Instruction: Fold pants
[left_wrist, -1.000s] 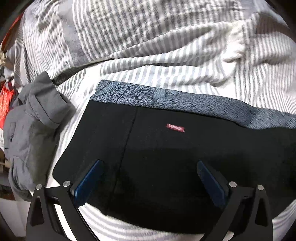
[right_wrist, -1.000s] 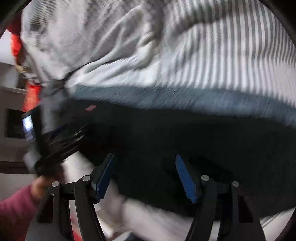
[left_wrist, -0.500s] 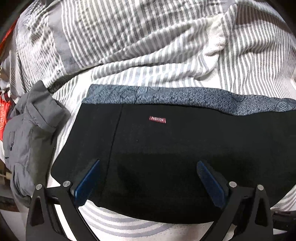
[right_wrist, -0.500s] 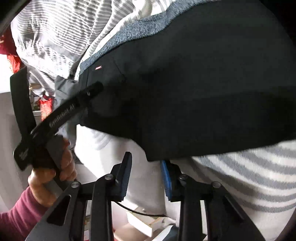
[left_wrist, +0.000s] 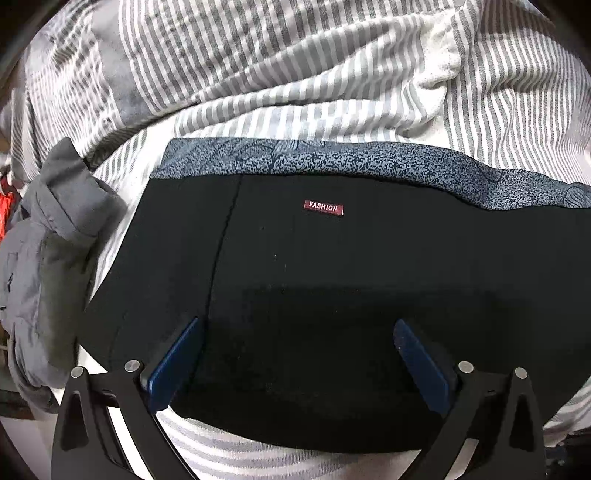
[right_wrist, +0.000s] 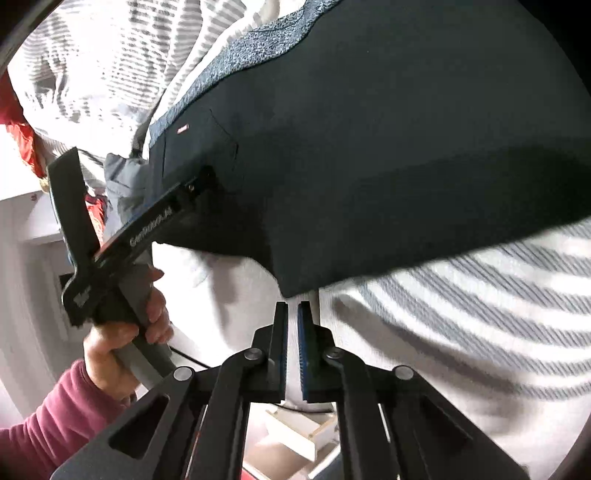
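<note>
Each gripper is a matte black frame with triangular cut-outs, round silver screws at its joints and blue pads lining the insides of both fingers (left_wrist: 173, 365). In the right wrist view the left gripper's (right_wrist: 199, 184) black arm bears white lettering, too blurred to read. The hand (right_wrist: 122, 332) around its grey handle comes out of a magenta sleeve (right_wrist: 48, 413).

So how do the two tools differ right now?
The left tool has its jaws spread wide, while the right tool is nearly shut, with its jaws closing. The left is over the flat middle of the black pants. The right sits at the pants' near corner, and only a thin light gap shows between its pads, so I can't tell if it pinches cloth. Both have black arms and blue pads.
</note>
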